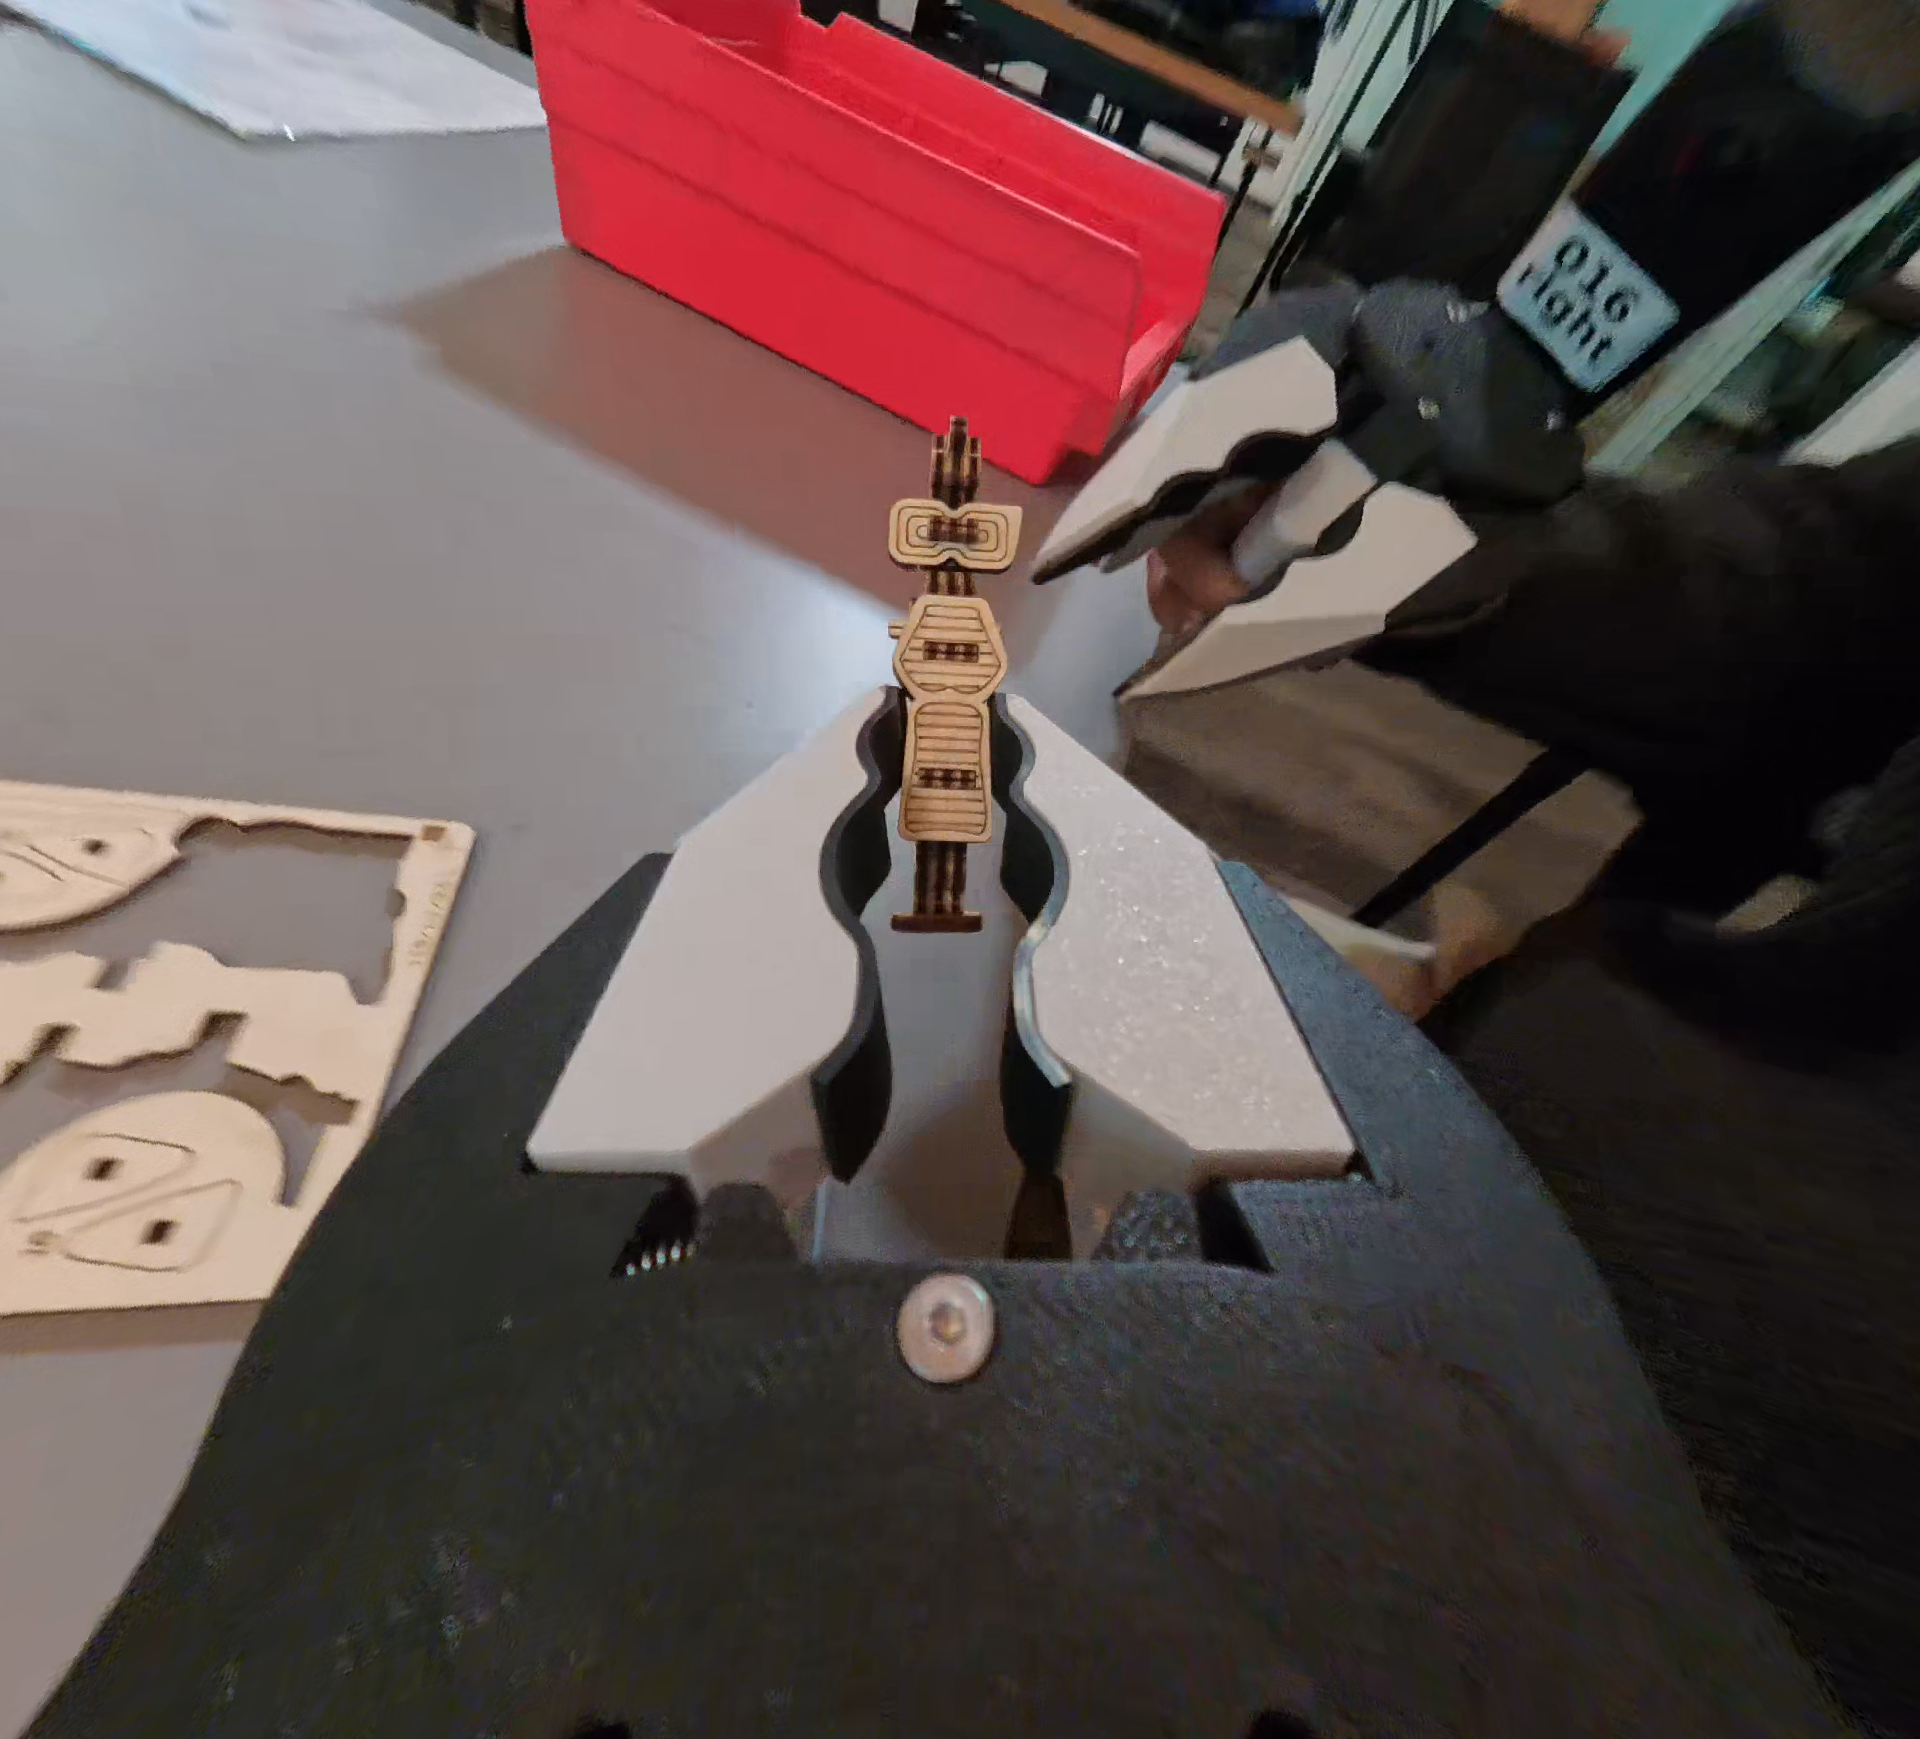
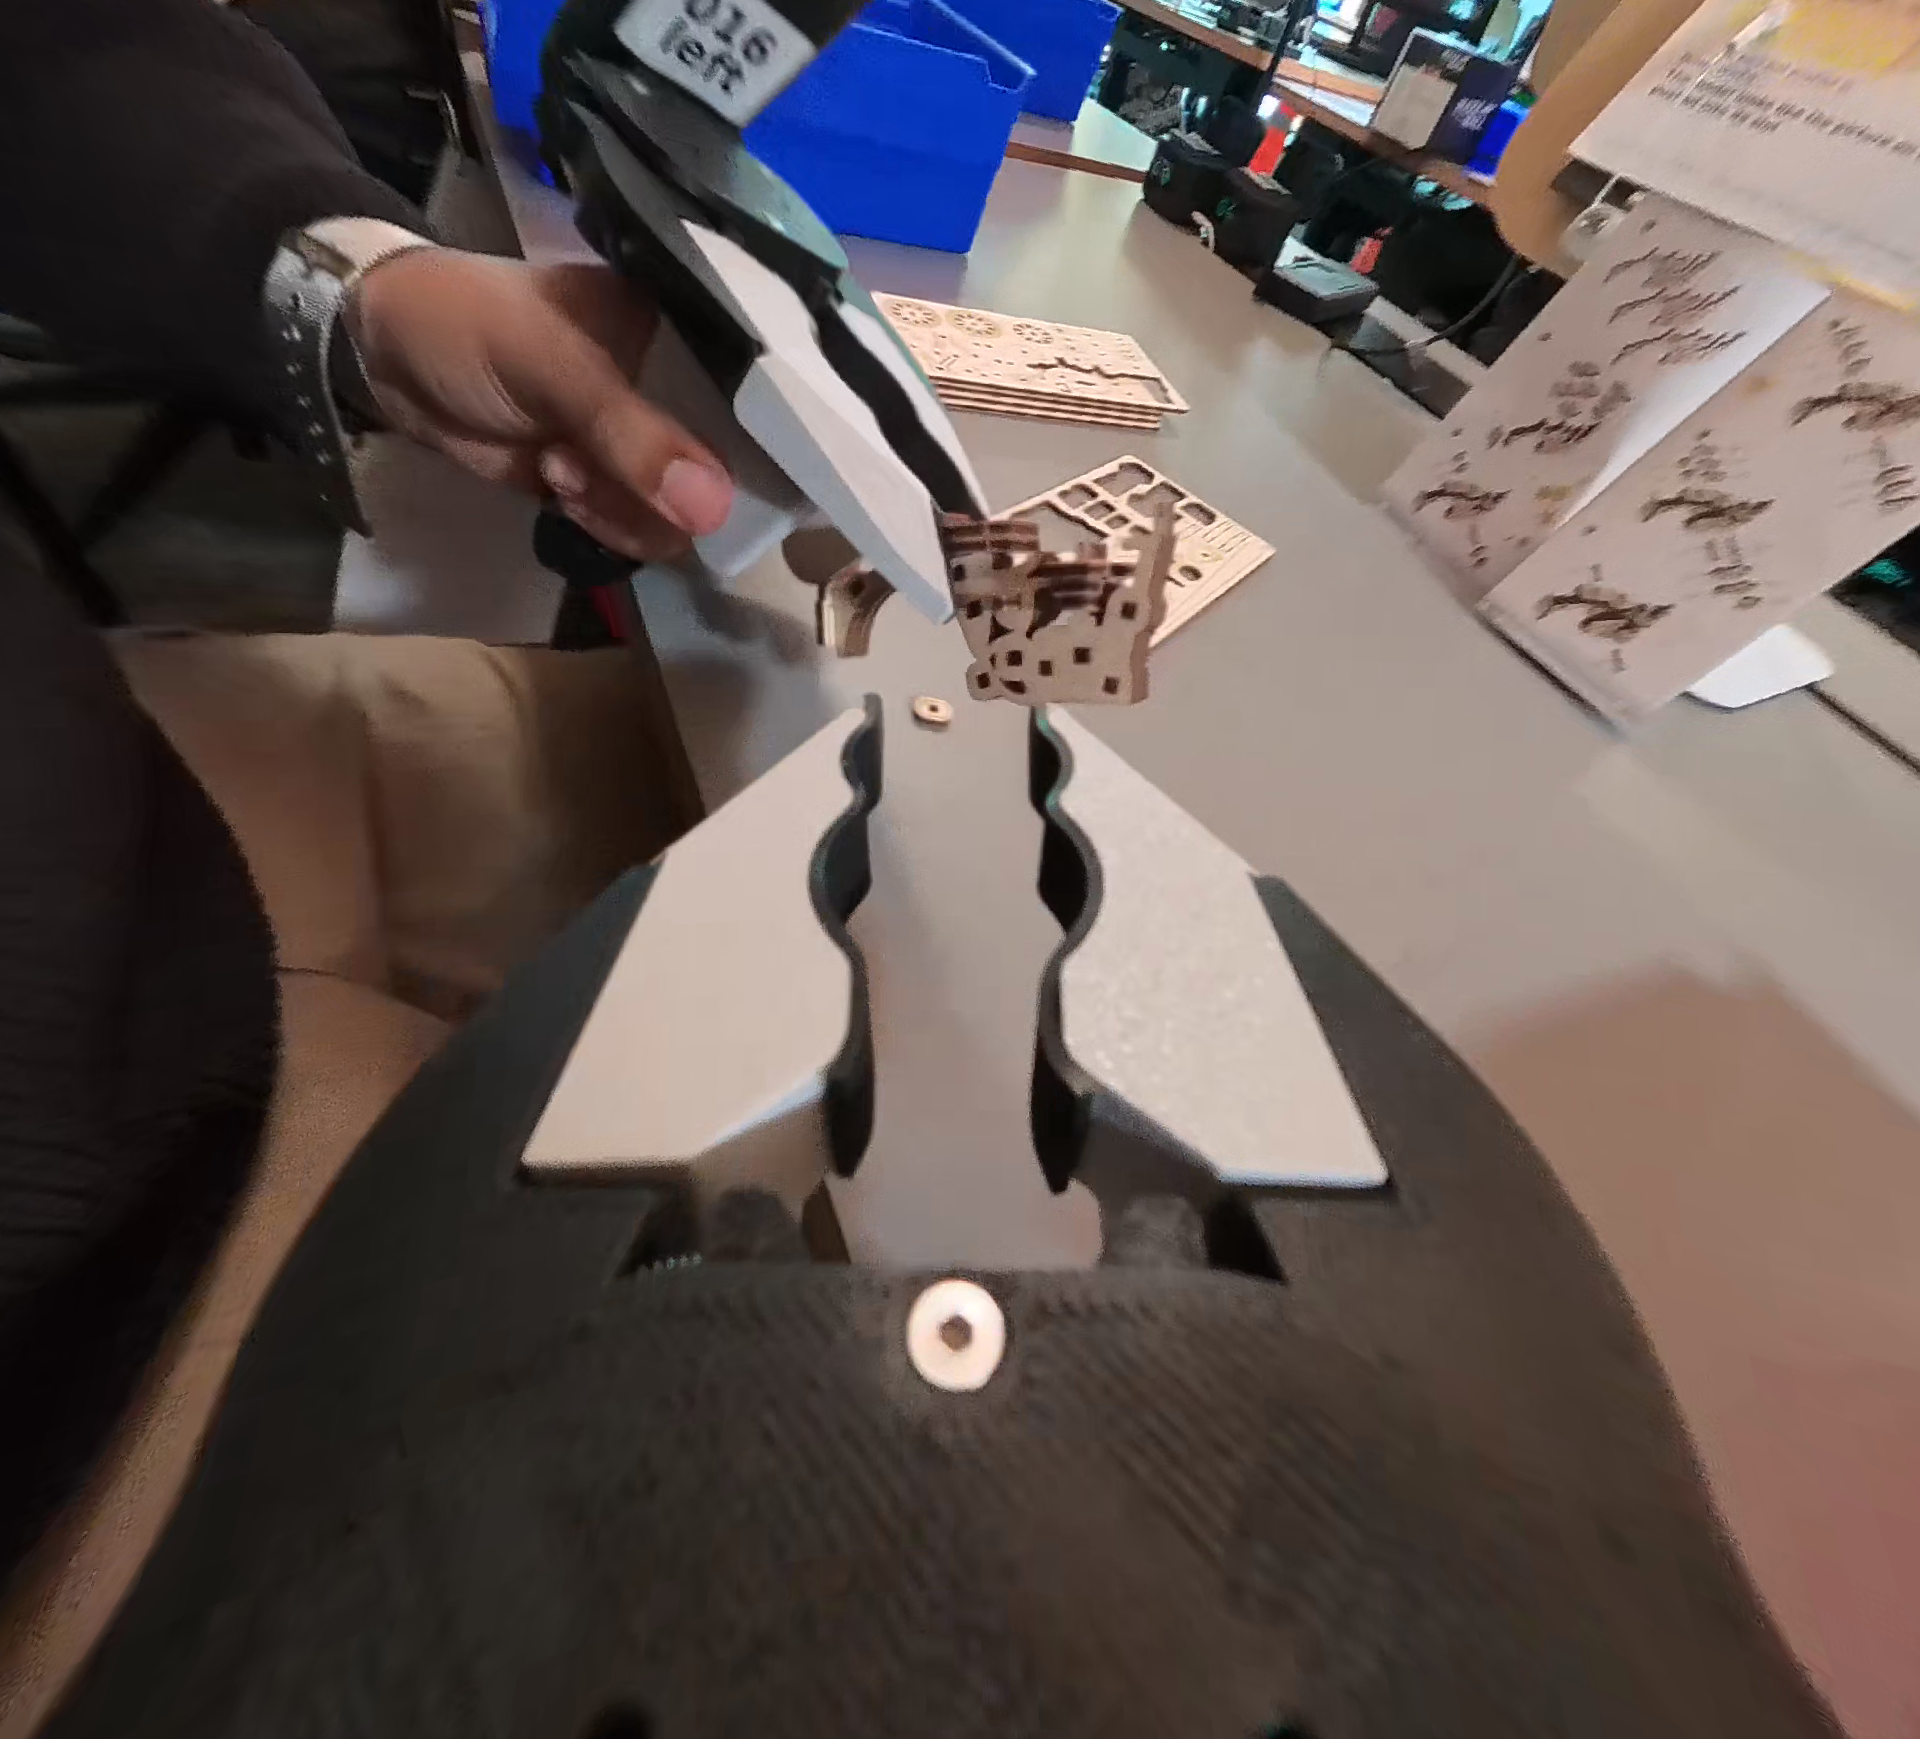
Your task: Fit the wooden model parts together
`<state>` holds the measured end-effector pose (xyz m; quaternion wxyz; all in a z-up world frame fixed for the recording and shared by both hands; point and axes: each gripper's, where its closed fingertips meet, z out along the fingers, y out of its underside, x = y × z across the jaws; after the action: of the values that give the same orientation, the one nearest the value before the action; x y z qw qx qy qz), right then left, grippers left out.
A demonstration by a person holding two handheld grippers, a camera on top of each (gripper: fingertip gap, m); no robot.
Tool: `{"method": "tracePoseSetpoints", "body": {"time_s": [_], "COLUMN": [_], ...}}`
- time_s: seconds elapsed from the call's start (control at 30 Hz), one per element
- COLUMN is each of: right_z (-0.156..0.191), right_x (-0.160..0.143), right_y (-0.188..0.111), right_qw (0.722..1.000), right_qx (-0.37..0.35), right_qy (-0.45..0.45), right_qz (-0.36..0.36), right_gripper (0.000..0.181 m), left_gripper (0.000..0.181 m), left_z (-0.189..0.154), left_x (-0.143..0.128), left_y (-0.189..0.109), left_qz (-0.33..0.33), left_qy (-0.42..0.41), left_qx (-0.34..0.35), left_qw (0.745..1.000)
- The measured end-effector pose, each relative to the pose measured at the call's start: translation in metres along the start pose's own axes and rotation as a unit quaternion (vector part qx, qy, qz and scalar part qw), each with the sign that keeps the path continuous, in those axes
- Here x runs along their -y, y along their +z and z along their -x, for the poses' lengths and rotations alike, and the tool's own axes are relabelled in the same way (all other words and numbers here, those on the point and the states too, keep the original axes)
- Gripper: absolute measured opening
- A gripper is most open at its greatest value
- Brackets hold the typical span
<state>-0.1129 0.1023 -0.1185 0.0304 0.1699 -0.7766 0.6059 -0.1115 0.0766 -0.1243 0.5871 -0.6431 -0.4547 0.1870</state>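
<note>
Left hand-held gripper (image 1: 945,713) clamps wooden model (image 1: 948,681) above table (image 1: 312,442)

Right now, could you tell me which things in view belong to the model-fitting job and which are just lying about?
Job:
- wooden assembly, clamped in left gripper
- right gripper, open, empty
- small wooden ring
- cut-out sheets

Lying about:
- red bin
- blue bins
- printed papers

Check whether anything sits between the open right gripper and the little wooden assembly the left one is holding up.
Nothing visible blocks it. The right gripper is open, and beyond its tips only a small wooden ring lies flat on the grey table, below the laser-cut wooden assembly pinched aloft by the left gripper.
</note>
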Motion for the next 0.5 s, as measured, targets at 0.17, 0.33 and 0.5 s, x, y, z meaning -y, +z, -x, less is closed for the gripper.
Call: {"method": "tracePoseSetpoints", "body": {"time_s": [0.17,0.33,0.5], "right_z": [-0.013,-0.013,-0.006], "right_x": [0.005,0.011,0.013], "right_y": [-0.005,-0.008,-0.007], "right_qw": [0.999,0.998,0.996], "right_qx": [-0.037,-0.039,-0.036], "right_qy": [-0.012,-0.028,-0.069], "right_qz": [-0.013,-0.033,-0.035], "right_gripper": [0.042,0.07,0.073], "left_gripper": [0.015,0.015,0.015], "left_z": [-0.008,-0.018,-0.027], "left_x": [0.0,0.0,0.0], "left_y": [0.0,0.002,0.002], "left_qz": [0.019,0.029,0.021], "left_qy": [0.147,0.301,0.327], "left_qx": [0.046,0.087,0.081], "left_qw": [0.988,0.949,0.941]}}
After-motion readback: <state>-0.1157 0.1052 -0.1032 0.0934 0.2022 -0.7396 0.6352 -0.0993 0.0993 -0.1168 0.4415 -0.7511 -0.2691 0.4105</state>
